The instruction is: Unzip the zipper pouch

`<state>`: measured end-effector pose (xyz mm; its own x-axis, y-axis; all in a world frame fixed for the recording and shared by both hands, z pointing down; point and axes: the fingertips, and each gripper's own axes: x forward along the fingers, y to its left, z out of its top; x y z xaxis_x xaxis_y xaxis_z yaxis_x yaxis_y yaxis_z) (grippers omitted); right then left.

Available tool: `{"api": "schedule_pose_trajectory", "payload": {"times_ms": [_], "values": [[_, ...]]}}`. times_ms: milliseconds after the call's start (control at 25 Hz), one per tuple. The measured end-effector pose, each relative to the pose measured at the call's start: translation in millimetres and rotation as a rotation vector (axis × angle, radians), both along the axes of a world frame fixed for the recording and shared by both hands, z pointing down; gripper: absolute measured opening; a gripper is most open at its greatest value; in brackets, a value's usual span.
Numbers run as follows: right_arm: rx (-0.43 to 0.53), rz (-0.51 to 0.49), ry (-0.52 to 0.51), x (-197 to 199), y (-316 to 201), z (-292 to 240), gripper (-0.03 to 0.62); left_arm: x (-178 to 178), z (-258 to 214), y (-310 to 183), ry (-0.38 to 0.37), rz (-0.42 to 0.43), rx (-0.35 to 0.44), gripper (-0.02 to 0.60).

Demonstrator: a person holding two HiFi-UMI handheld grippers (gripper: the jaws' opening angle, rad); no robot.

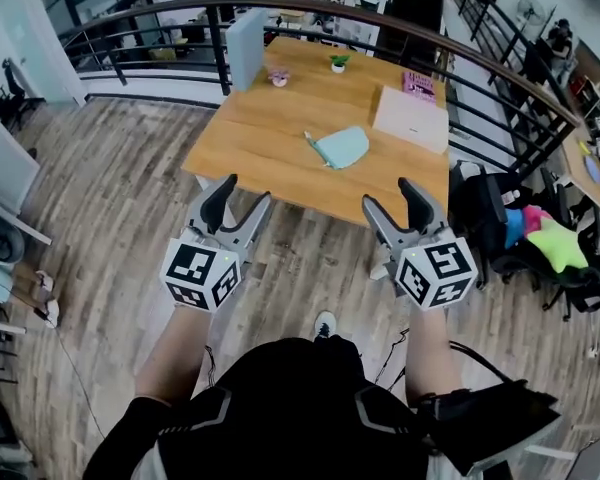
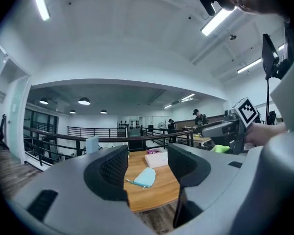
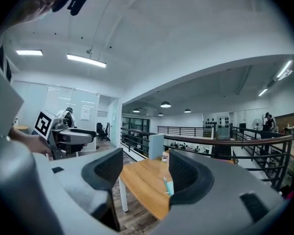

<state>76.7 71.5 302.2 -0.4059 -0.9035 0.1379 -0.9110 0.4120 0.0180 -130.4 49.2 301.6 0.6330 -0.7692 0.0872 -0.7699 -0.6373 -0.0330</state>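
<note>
The soft fabric zipper pouch [image 1: 343, 147] is pale turquoise. The rectangular wooden table [image 1: 260, 133] is warm orange-brown, and the flat box [image 1: 412, 118] on it is white. The left gripper [image 1: 244, 193] and the right gripper [image 1: 389, 196] are grey, each with a cube patterned in black-and-white squares.

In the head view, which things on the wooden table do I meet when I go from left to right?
upright pale blue panel → small pink item → teal zipper pouch → flat white box
</note>
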Motion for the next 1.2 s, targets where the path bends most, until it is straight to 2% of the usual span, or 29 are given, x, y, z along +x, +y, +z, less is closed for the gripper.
{"api": "schedule_pose_trajectory", "payload": {"times_ms": [160,440,640,800,1000,1200], "values": [[0.002,-0.065,0.025,21.2,-38.2,5.0,0.291,33.3,3.8,-39.8,0.000,-0.011,-0.015,0.256],[-0.012,-0.109,0.011,63.6,-86.7,11.5,0.285,92.5,6.7,-86.6,-0.028,0.012,-0.023,0.256],[-0.020,-0.146,0.016,80.9,-107.0,22.0,0.278,121.1,20.6,-107.3,-0.006,0.030,-0.054,0.256],[-0.036,-0.151,0.008,87.9,-125.5,31.0,0.276,130.1,26.9,-124.9,-0.029,0.030,-0.051,0.256],[-0.051,-0.117,0.013,90.5,-152.8,37.6,0.276,124.8,34.8,-162.4,-0.029,0.017,-0.054,0.256],[-0.064,-0.049,0.021,84.1,-187.2,41.9,0.273,113.6,43.9,-207.1,-0.017,0.078,-0.054,0.259]]}}
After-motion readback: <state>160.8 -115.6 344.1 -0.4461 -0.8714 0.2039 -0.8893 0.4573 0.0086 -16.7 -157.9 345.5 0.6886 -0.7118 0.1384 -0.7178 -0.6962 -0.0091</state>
